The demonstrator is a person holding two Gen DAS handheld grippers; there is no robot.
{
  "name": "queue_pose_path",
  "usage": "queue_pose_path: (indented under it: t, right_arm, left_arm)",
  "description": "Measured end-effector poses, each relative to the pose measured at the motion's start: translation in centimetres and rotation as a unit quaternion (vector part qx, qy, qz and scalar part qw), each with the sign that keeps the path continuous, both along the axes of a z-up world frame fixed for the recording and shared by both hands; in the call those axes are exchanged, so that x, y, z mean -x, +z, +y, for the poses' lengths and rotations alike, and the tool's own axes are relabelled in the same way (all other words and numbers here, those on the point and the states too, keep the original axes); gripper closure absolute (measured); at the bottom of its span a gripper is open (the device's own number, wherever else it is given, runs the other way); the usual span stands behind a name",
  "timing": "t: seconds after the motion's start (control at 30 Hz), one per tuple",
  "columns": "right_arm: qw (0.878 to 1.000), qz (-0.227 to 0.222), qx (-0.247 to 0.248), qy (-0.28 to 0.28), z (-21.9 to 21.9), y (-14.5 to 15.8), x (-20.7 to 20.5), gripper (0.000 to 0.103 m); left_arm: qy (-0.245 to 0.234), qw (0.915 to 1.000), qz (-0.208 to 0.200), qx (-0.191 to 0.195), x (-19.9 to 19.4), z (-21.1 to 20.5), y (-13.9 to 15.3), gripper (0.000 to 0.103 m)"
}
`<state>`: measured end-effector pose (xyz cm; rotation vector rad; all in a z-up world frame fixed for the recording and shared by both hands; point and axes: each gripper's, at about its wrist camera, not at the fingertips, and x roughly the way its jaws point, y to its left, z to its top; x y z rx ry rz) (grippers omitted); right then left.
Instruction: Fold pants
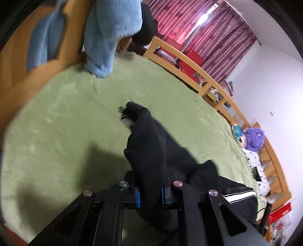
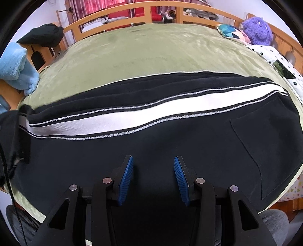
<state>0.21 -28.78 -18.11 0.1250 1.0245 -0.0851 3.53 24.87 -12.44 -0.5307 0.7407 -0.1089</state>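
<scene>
The black pants [image 2: 170, 136] with a white side stripe [image 2: 121, 117] lie flat across the green bed cover [image 2: 151, 53], a back pocket at the right. My right gripper [image 2: 153, 179] is open, its blue pads just above the black cloth, holding nothing. In the left wrist view my left gripper [image 1: 150, 195] is shut on a bunched end of the pants [image 1: 149, 151] and holds it lifted above the green cover [image 1: 66, 123]. The rest of the pants trails off to the right, where the stripe [image 1: 238, 195] shows.
A wooden bed rail [image 2: 147, 9] runs along the far side. A blue fleece [image 1: 109, 34] hangs at the bed's end and shows at the left in the right wrist view [image 2: 17, 66]. A purple plush toy [image 2: 257, 30], patterned cushion [image 2: 229, 32] and spotted bedding [image 2: 274, 58] lie at the right.
</scene>
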Motion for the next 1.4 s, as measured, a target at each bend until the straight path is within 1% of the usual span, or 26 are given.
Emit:
queue_pose_path:
  t: [0.03,0.1,0.13,0.17,0.2,0.23,0.33,0.37,0.4,0.47,0.53,0.63,0.7,0.73,0.87,0.97,1.03,1.13,1.17,1.2,1.23,1.27,1.3,1.33,1.37,1.4]
  right_arm:
    - [1.0,-0.001,-0.001,-0.002,-0.2,0.0,0.1,0.059]
    - [1.0,-0.003,-0.007,-0.007,-0.7,0.0,0.3,0.059]
    - [1.0,-0.004,-0.01,-0.008,-1.0,0.0,0.4,0.059]
    - [1.0,-0.005,-0.012,-0.008,-1.1,0.0,0.5,0.059]
    - [1.0,-0.006,-0.012,-0.007,-1.2,0.0,0.6,0.059]
    - [1.0,-0.006,-0.012,-0.006,-1.3,0.1,0.6,0.059]
    - [1.0,-0.017,-0.01,0.007,-1.3,1.0,0.2,0.059]
    - [0.999,-0.027,-0.007,0.017,-1.1,1.7,-0.3,0.059]
    - [0.999,-0.036,-0.003,0.027,-0.8,2.2,-0.9,0.058]
    - [0.997,-0.06,0.001,0.05,-0.1,3.4,-2.6,0.052]
    - [0.994,-0.077,-0.001,0.077,0.9,4.0,-4.4,0.041]
    - [0.988,-0.092,0.004,0.123,3.4,4.1,-8.3,0.039]
    - [0.986,-0.083,0.006,0.147,4.8,3.1,-11.2,0.039]
    - [0.984,-0.067,0.001,0.165,5.6,2.2,-12.9,0.039]
    - [0.976,-0.037,-0.005,0.213,7.3,-0.1,-16.6,0.039]
    - [0.961,-0.002,-0.015,0.276,8.7,-1.9,-18.1,0.038]
    - [0.955,0.018,-0.002,0.295,9.3,-3.0,-18.7,0.037]
    - [0.948,0.031,-0.002,0.318,10.2,-4.1,-18.8,0.034]
    - [0.947,0.031,0.002,0.321,10.3,-4.4,-18.8,0.037]
    - [0.946,0.023,0.009,0.324,10.5,-4.5,-18.5,0.055]
    - [0.945,0.013,0.016,0.327,10.8,-4.4,-18.2,0.092]
    - [0.945,0.006,0.023,0.327,10.9,-4.2,-18.0,0.093]
    - [0.945,0.003,0.022,0.325,10.8,-4.0,-18.0,0.096]
    - [0.948,-0.003,0.017,0.318,10.7,-3.6,-18.0,0.097]
    - [0.953,-0.02,-0.001,0.302,10.1,-2.7,-17.8,0.097]
    - [0.956,-0.032,-0.018,0.291,9.6,-1.7,-17.8,0.097]
  left_arm:
    - [0.003,1.0,0.004,-0.001,0.2,0.0,0.0,0.088]
    - [0.03,0.9986,0.043,-0.007,-0.3,0.1,-1.2,0.081]
    - [0.042,0.9957,0.078,-0.026,-0.8,-0.1,-2.2,0.07]
    - [0.056,0.9881,0.126,-0.068,-1.4,-0.5,-3.3,0.063]
    - [0.061,0.9836,0.145,-0.088,-1.6,-0.8,-3.9,0.062]
    - [0.064,0.9818,0.15,-0.097,-1.5,-1.0,-4.2,0.061]
    - [0.069,0.9834,0.139,-0.093,-1.0,-1.0,-4.5,0.045]
    - [0.068,0.9838,0.139,-0.09,-1.0,-0.9,-4.5,0.042]
    - [0.069,0.9836,0.141,-0.089,-1.0,-0.9,-4.6,0.042]
    - [0.073,0.9823,0.145,-0.093,-1.2,-0.6,-4.7,0.042]
    - [0.075,0.9811,0.151,-0.094,-1.3,-0.2,-5.2,0.041]
    - [0.078,0.9804,0.162,-0.08,-1.6,1.0,-6.3,0.038]
    - [0.076,0.9824,0.159,-0.062,-1.4,1.5,-6.7,0.038]
    - [0.072,0.9832,0.158,-0.055,-1.2,1.7,-6.9,0.037]
    - [0.059,0.9858,0.154,-0.03,-0.7,2.5,-7.3,0.037]
    - [0.054,0.9876,0.146,-0.016,-0.4,2.7,-7.6,0.035]
    - [0.044,0.9895,0.137,-0.018,-0.5,2.6,-7.8,0.033]
    - [0.04,0.9908,0.128,-0.021,-1.3,2.3,-8.3,0.032]
    - [0.044,0.9908,0.126,-0.022,-1.8,2.3,-8.6,0.032]
    - [0.046,0.9913,0.122,-0.018,-2.3,2.2,-8.9,0.032]
    - [0.047,0.992,0.117,-0.007,-2.8,2.1,-9.2,0.035]
    - [0.044,0.9922,0.116,0.002,-3.3,2.0,-9.4,0.059]
    - [0.026,0.9919,0.124,0.016,-4.0,1.6,-9.7,0.078]
    - [0.003,0.9908,0.132,0.03,-4.7,1.2,-9.7,0.087]
    - [0.0,0.991,0.131,0.029,-5.1,0.8,-9.2,0.087]
    - [0.002,0.9929,0.118,0.018,-5.3,0.5,-8.1,0.088]
